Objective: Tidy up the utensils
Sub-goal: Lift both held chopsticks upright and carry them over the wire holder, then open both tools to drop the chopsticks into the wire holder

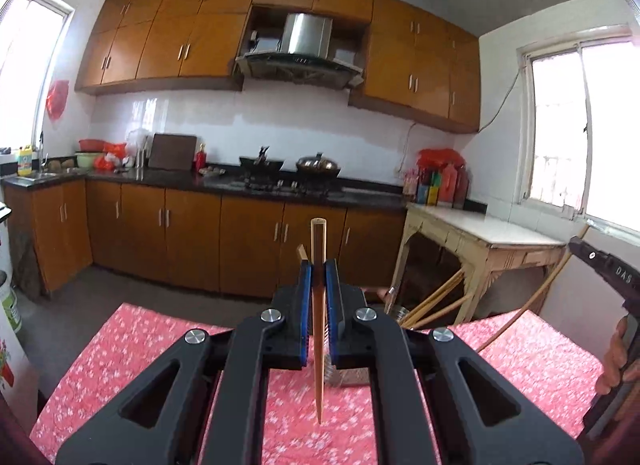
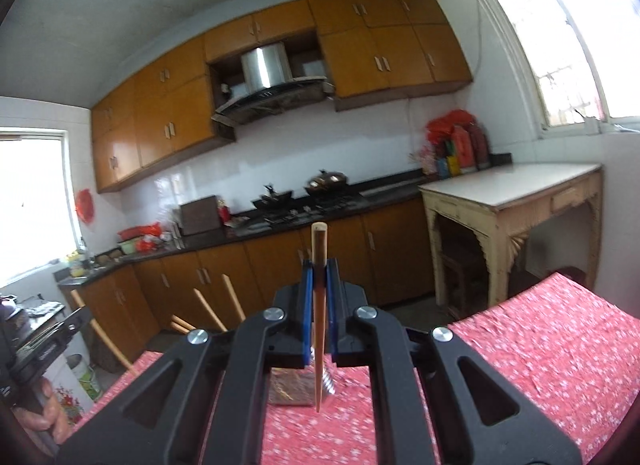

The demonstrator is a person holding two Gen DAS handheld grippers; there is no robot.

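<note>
While the red floral tablecloth (image 1: 140,345) spread below, each gripper pinched one upright chopstick. The glass holder (image 1: 400,315) with other chopsticks (image 1: 434,301) stood just right of the left gripper (image 1: 319,277), nearer it than the right gripper (image 2: 320,277), whose chopstick (image 2: 319,305) also pointed downward.

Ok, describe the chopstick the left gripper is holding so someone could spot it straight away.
Start at the table with the red flowery cloth. Above it, the left gripper is shut on one brown chopstick. Unlike the loose chopsticks leaning in the glass behind it, this one stands upright, clamped between blue pads, tip down.
</note>
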